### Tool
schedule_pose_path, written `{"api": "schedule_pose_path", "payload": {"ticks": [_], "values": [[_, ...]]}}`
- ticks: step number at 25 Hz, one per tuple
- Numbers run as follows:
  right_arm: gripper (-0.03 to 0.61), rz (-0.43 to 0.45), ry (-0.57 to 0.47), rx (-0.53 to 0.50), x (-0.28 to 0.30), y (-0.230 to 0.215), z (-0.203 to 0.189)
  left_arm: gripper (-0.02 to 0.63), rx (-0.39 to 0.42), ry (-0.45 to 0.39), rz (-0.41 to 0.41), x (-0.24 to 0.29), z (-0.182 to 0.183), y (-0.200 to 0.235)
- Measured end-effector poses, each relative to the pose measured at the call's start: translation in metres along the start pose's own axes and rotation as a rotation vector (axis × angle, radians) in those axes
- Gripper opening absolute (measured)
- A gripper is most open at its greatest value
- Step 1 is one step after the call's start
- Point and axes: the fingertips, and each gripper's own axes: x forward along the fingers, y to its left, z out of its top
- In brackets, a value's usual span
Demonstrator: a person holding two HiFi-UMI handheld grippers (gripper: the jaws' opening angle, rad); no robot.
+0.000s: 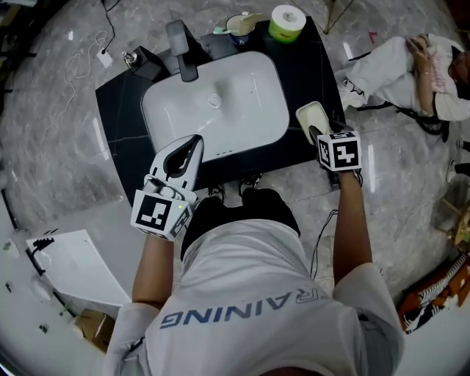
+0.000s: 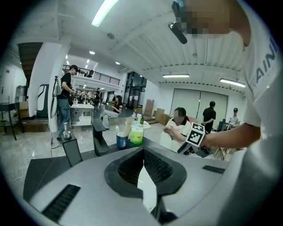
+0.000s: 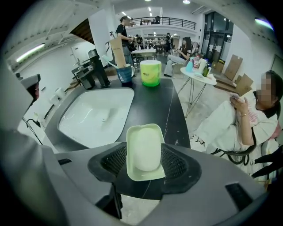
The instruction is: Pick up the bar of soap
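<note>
A white bar of soap lies in a pale green dish on the black counter, right of the sink; in the head view the dish shows just beyond my right gripper. In the right gripper view my right gripper hangs over the dish with its jaws wide apart, one on each side of it and not pressing on it. My left gripper hovers at the sink's front rim with its jaws together and nothing in them; in its own view the left gripper points across the counter.
The white sink fills the middle of the black counter, with a dark faucet behind it. A cup and a green container stand at the back. A seated person is off to the right.
</note>
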Motion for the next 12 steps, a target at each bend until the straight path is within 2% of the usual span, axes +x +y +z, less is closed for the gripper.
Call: {"api": "schedule_pose_path", "payload": {"ticks": [5, 12], "values": [[0.244, 0.009, 0.094, -0.016, 0.022, -0.003, -0.004, 0.008, -0.05, 0.009, 0.018, 0.008, -0.007, 0.011], [0.245, 0.009, 0.156, -0.052, 0.038, -0.004, -0.007, 0.008, -0.064, 0.016, 0.039, 0.015, -0.01, 0.016]]}}
